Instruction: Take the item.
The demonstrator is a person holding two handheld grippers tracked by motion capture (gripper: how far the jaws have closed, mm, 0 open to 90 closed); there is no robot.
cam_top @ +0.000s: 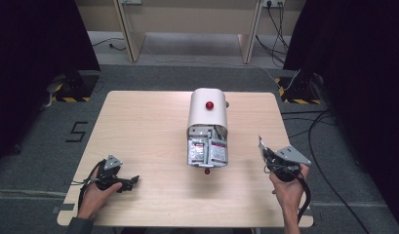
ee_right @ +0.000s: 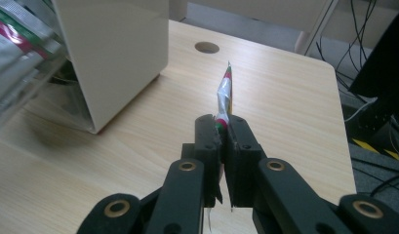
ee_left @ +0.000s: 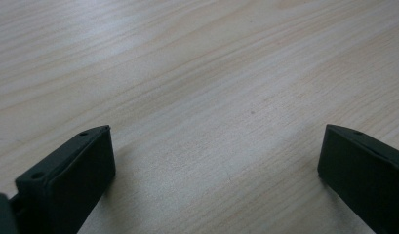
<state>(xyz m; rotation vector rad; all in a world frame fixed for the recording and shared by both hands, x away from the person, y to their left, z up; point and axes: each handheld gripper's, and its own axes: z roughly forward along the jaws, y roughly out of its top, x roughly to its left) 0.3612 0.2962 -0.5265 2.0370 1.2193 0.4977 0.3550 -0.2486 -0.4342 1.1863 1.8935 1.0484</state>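
Glossy foil sachet (ee_right: 224,95), matt wood-grain table (cam_top: 138,126), smooth plastic dispenser (cam_top: 207,114).

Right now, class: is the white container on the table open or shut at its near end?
Open. The white container shows packets packed inside its uncovered near end, facing the person.

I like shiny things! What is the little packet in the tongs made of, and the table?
The packet looks like thin foil or foil-lined plastic: silvery and creased, with red and green print. The table looks like pale wood or wood-look laminate: matte, with visible grain lines.
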